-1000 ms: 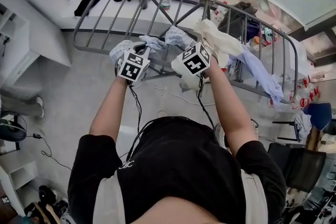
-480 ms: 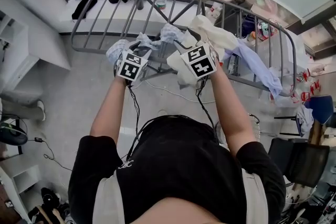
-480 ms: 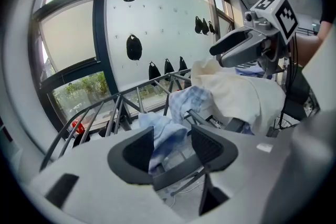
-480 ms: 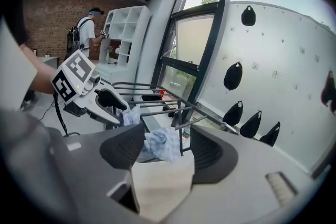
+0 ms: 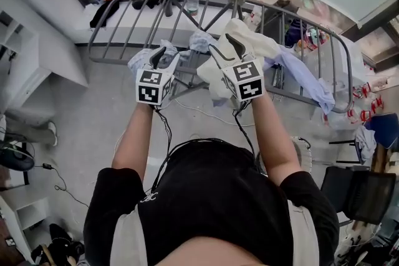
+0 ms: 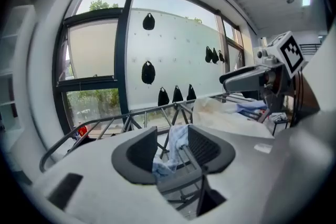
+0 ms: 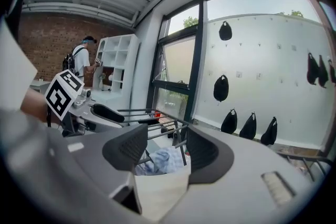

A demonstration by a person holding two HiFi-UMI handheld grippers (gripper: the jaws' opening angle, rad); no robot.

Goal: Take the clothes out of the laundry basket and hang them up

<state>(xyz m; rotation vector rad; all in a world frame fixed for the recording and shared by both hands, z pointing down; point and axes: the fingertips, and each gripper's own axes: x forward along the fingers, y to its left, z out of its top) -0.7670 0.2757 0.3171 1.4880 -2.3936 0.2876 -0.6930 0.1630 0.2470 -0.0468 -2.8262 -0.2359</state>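
- Left gripper (image 5: 161,54): jaws just opened, apart, released; light-blue cloth (image 6: 176,139) between them, draped on near edge of grey metal drying rack (image 5: 112,62).
- Right gripper (image 5: 224,48): jaws apart, just narrowing; cream fabric garment (image 5: 252,40) low between them, unpinched.

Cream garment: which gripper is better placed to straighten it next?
Probably right: the right gripper, jaws empty and just closing slightly, hangs over the cream garment. The left gripper, just opened, has the blue cloth between its jaws.
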